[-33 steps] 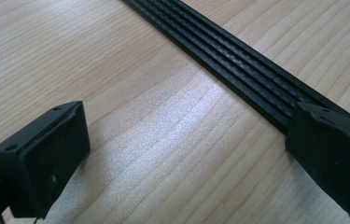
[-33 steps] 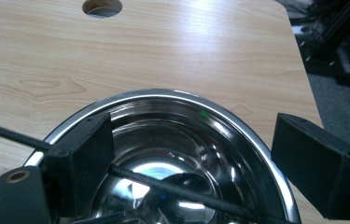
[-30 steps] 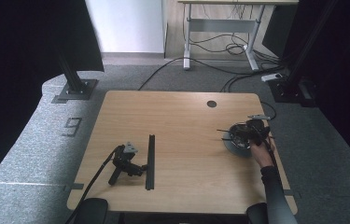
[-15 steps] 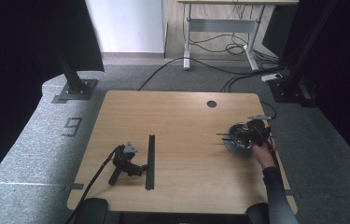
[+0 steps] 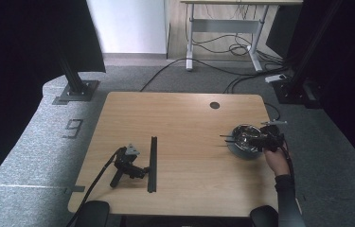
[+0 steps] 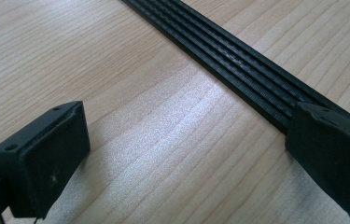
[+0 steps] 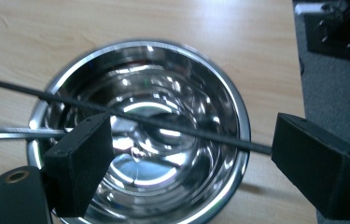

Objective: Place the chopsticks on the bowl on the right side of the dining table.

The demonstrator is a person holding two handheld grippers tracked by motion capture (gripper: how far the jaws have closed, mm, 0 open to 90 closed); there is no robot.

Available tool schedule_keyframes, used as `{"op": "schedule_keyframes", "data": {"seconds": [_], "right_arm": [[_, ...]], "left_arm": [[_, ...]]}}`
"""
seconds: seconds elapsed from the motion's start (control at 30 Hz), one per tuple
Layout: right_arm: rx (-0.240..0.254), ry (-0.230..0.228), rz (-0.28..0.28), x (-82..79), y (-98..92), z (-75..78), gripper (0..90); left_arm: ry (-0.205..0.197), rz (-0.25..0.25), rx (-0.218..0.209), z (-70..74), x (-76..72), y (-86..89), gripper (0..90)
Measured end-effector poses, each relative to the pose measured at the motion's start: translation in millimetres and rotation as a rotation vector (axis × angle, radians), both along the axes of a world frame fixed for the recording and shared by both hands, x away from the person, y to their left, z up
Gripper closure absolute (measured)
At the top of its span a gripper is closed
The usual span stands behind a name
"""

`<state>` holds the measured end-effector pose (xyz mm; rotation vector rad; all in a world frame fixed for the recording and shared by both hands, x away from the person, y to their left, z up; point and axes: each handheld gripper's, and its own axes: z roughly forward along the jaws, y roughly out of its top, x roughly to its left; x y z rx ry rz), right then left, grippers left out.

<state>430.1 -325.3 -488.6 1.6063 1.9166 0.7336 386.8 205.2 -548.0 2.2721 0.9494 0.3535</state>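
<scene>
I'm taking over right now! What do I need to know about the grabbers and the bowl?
Left gripper: open, lying on the table, one jaw against the black slotted strip.
Right gripper: open, held over the steel bowl near the table's right edge.
Done: a dark rod and a silver rod lie across the bowl.
Left: probably gripping a rod; nothing is gripped yet.

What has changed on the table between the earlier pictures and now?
The right gripper drifted slightly toward the table's far edge above the steel bowl; its jaws stayed wide apart, with thin rods crossing the bowl's rim. The left gripper, lying beside the black strip, and the bowl kept their places.
</scene>
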Motion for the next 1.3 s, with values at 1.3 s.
{"op": "schedule_keyframes", "data": {"seconds": [1.3], "right_arm": [[-0.008, 0.044, -0.052, 4.2, -25.6, -18.5, 12.5]], "left_arm": [[0.000, 0.001, -0.001, -0.1, 0.0, -0.1, 0.0]]}}
